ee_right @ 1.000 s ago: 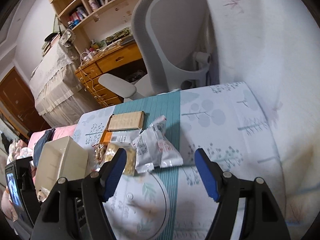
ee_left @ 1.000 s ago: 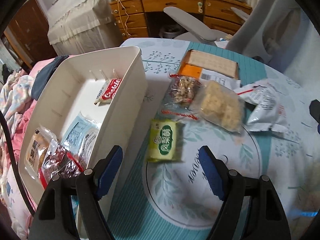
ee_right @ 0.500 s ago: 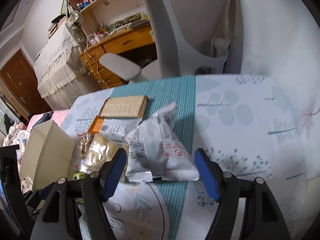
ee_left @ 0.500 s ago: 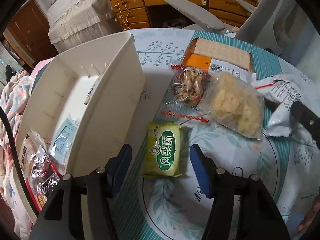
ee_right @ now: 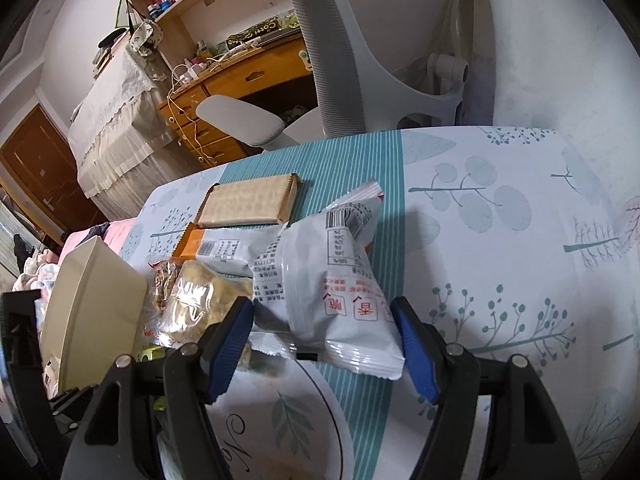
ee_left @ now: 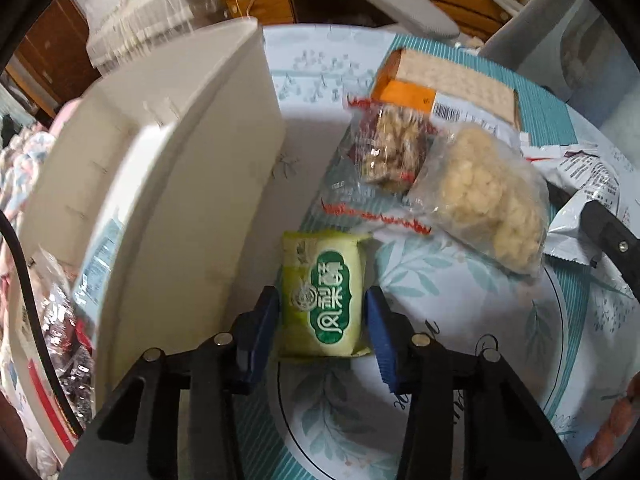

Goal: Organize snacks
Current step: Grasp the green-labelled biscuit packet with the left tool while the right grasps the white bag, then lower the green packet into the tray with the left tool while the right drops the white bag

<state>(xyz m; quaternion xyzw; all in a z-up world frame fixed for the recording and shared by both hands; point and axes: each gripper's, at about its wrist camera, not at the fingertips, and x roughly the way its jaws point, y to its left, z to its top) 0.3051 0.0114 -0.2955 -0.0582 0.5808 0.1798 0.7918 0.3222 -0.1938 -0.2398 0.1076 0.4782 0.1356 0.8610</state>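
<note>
While the left claw (ee_left: 322, 320) closes, its green packet (ee_left: 322, 296) hides the tablecloth (ee_left: 460, 320).

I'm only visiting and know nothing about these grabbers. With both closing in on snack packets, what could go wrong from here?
The left tool is closing on the soft green packet; squeezing could crush what's inside. It works close beside the white bin, so lifting might bump its wall. The right tool straddles the slippery grey bag, which could slide out or drag the clear bag alongside.
</note>
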